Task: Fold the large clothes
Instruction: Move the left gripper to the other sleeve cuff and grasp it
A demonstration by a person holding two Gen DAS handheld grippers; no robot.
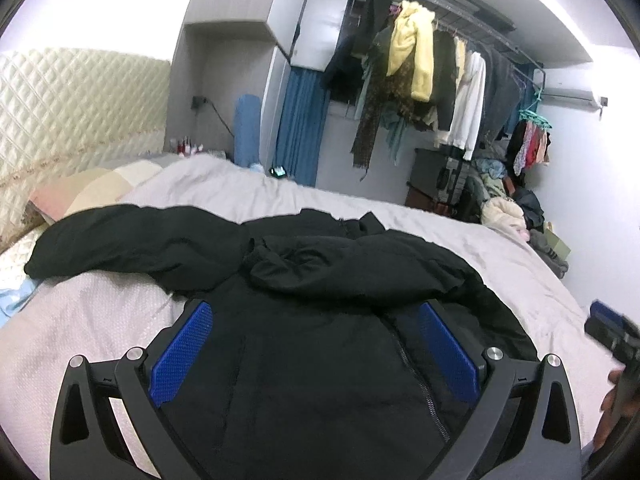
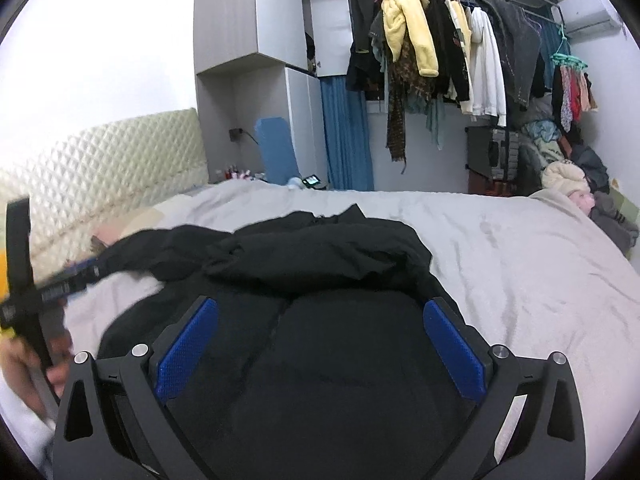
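A large black zip jacket (image 1: pixel 304 344) lies spread on the bed, one sleeve (image 1: pixel 132 240) stretched out to the left and the other folded across its chest. My left gripper (image 1: pixel 316 312) is open and empty, hovering above the jacket's lower body. In the right wrist view the jacket (image 2: pixel 340 352) fills the near field. My right gripper (image 2: pixel 320 312) is open and empty above it. The right gripper shows at the right edge of the left wrist view (image 1: pixel 612 332). The left gripper shows blurred at the left of the right wrist view (image 2: pixel 76 272).
The bed has a light grey cover (image 1: pixel 420 216) and a quilted cream headboard (image 1: pixel 72 104). A folded pinkish blanket (image 1: pixel 88 192) lies near the headboard. A rack of hanging clothes (image 2: pixel 440 48) and a pile of clothes (image 2: pixel 568 176) stand beyond the bed.
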